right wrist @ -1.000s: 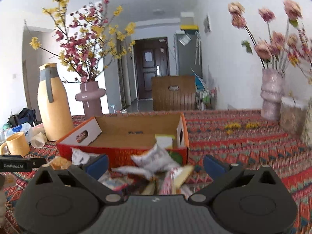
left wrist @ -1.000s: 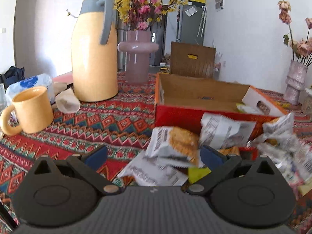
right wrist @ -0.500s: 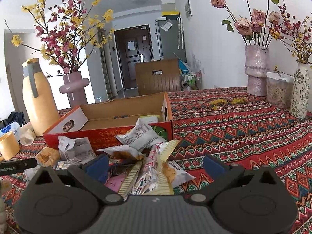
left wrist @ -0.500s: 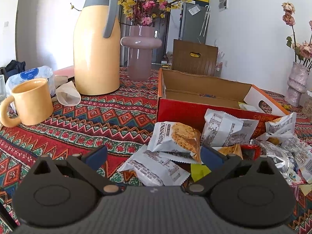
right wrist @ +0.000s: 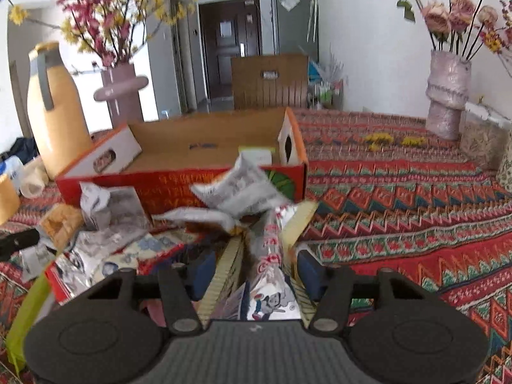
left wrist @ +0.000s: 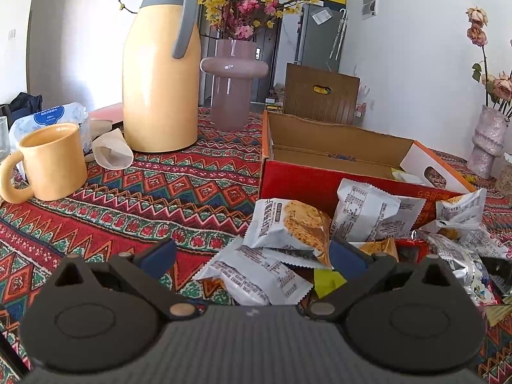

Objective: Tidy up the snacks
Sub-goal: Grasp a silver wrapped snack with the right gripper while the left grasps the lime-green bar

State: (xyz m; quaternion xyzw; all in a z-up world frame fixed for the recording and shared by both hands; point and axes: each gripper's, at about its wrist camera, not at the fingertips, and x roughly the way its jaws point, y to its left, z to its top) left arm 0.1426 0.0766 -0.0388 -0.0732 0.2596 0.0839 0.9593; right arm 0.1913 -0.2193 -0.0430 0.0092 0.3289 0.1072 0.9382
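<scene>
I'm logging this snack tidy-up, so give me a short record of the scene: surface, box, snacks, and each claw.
surface: red zigzag-patterned woven tablecloth
box: open red cardboard box, nearly empty
snacks: heap of white and silver foil packets in front of the box
left claw: open, packets between its fingers, not gripped
right claw: closing, silver packet with red print between its fingers

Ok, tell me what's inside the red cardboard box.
The red cardboard box looks mostly bare inside: brown floor, one pale green-and-white packet at the far right corner. The front wall and the snack packets piled before it hide the near floor.
</scene>
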